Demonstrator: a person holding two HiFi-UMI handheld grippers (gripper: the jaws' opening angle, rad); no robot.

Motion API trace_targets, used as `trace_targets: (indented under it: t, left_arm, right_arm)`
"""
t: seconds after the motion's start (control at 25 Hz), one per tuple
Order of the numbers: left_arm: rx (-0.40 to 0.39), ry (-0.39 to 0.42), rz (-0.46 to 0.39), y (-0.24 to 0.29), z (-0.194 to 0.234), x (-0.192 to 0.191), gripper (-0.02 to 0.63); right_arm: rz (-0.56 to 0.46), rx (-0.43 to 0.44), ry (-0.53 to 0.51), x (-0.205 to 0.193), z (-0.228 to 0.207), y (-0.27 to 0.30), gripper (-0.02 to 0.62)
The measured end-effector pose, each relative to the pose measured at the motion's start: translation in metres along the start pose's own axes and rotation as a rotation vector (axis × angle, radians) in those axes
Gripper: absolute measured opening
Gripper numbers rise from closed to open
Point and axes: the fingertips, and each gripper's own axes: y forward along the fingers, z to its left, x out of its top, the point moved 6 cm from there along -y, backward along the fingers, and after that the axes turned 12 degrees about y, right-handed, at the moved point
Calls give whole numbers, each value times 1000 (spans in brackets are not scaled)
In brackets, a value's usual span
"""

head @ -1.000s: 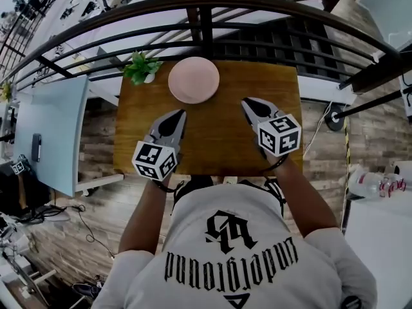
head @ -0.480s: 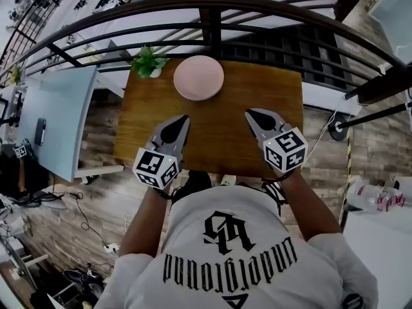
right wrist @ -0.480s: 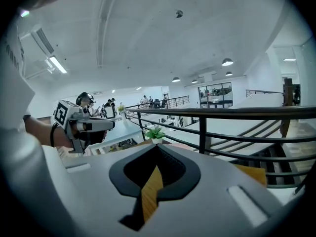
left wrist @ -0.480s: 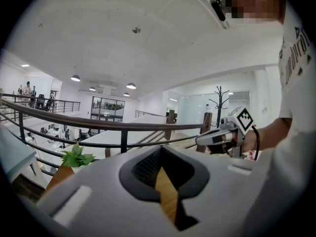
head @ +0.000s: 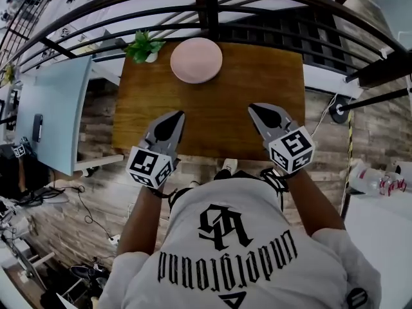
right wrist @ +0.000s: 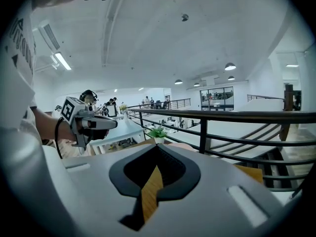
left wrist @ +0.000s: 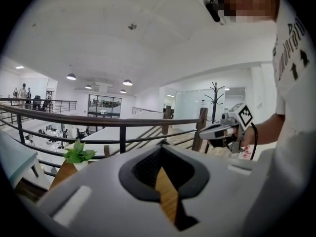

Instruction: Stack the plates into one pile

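A pile of pink plates [head: 196, 60] sits at the far edge of the wooden table [head: 215, 118], left of the middle. My left gripper [head: 176, 115] hovers over the table's near left part, well short of the plates; its jaws meet at the tip with nothing between them [left wrist: 163, 144]. My right gripper [head: 253, 107] hangs over the near right part, also shut and empty [right wrist: 157, 147]. Each gripper shows in the other's view, held level in a hand.
A small potted plant [head: 143, 46] stands at the table's far left corner beside the plates. A dark metal railing [head: 206, 5] runs just behind the table. A light blue table [head: 51, 127] stands to the left, over wooden floor.
Both grippers have drawn back from the plates toward the table's near edge and risen a little. The pink pile has not moved.
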Motion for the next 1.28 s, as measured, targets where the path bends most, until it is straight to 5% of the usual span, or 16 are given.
trace_targets:
  t: [1.28]
  left_arm:
    - [-92,61,-132,-278,-31,-22,46]
  right_arm:
    - [-117,-67,-53,-82,280,-67,3]
